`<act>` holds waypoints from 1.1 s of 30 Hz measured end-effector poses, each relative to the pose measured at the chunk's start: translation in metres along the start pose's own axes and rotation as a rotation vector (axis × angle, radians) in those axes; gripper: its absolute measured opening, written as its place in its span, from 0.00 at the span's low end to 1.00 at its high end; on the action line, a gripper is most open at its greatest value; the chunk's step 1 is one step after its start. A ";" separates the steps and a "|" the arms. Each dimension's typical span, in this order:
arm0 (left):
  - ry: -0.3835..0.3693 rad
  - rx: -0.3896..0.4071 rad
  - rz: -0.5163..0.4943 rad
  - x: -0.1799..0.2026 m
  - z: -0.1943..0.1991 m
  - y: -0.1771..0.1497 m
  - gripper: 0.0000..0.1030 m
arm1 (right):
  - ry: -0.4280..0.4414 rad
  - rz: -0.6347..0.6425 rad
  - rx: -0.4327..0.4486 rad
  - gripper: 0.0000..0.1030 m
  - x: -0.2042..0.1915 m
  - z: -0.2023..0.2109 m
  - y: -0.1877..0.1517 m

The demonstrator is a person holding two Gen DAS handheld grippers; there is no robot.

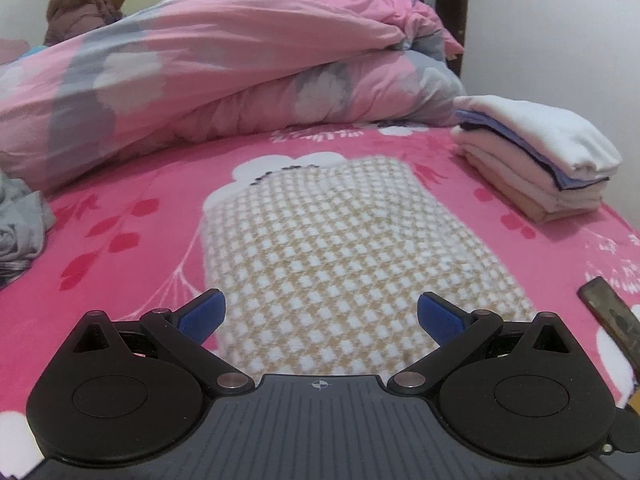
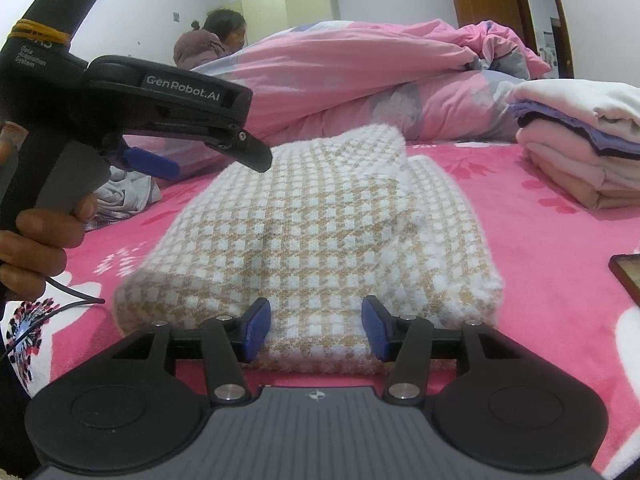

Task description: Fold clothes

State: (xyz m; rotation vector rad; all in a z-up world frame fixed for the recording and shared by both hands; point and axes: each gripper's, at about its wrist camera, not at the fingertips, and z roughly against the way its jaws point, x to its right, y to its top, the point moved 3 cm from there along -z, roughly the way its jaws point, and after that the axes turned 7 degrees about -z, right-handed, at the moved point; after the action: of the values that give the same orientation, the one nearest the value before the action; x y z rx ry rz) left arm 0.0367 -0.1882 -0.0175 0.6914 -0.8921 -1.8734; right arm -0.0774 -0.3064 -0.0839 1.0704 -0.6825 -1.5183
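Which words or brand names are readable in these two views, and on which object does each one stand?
"GenRobot.AI": white letters on the side of the left hand-held gripper, right wrist view.
"Data Acquisition System": small white print on its black handle, barely readable.
Above it, under the yellow band, larger letters are cut off, unreadable.
Left wrist view: no text.
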 end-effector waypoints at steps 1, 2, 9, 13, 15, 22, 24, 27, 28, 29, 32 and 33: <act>0.013 -0.006 -0.002 -0.002 -0.001 -0.001 1.00 | -0.001 0.000 0.000 0.52 0.000 0.000 0.000; 0.033 -0.017 -0.008 -0.003 -0.002 -0.002 1.00 | -0.003 0.000 0.000 0.52 0.000 0.000 0.000; 0.093 -0.054 -0.009 -0.013 -0.008 -0.012 1.00 | -0.018 0.001 -0.003 0.52 -0.003 0.001 0.003; 0.033 -0.094 0.080 -0.026 -0.017 -0.016 1.00 | -0.027 -0.028 0.012 0.51 -0.001 0.009 0.019; 0.006 -0.106 0.110 -0.030 -0.020 -0.018 1.00 | -0.050 -0.032 0.048 0.50 0.002 0.017 0.032; -0.025 -0.125 0.112 -0.027 -0.028 -0.021 1.00 | -0.174 0.084 -0.037 0.35 0.017 -0.018 0.047; -0.035 -0.136 0.121 -0.027 -0.030 -0.021 1.00 | -0.215 0.207 -0.070 0.38 0.016 -0.034 0.034; -0.041 -0.142 0.127 -0.029 -0.030 -0.021 1.00 | -0.198 0.217 -0.073 0.32 0.008 -0.031 0.062; -0.045 -0.146 0.131 -0.029 -0.030 -0.021 1.00 | -0.187 0.210 -0.064 0.31 0.005 -0.029 0.073; -0.050 -0.149 0.135 -0.029 -0.031 -0.021 1.00 | -0.177 0.203 -0.054 0.31 0.003 -0.027 0.084; -0.061 -0.156 0.144 -0.030 -0.032 -0.021 1.00 | -0.118 0.201 -0.001 0.31 -0.002 -0.031 0.105; -0.064 -0.158 0.146 -0.030 -0.033 -0.021 1.00 | -0.089 0.205 0.010 0.31 -0.003 -0.037 0.107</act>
State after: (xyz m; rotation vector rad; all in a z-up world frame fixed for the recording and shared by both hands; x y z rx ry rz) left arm 0.0637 -0.1636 -0.0507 0.4598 -0.8027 -1.8205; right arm 0.0031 -0.3235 -0.0062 0.9142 -0.8365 -1.3924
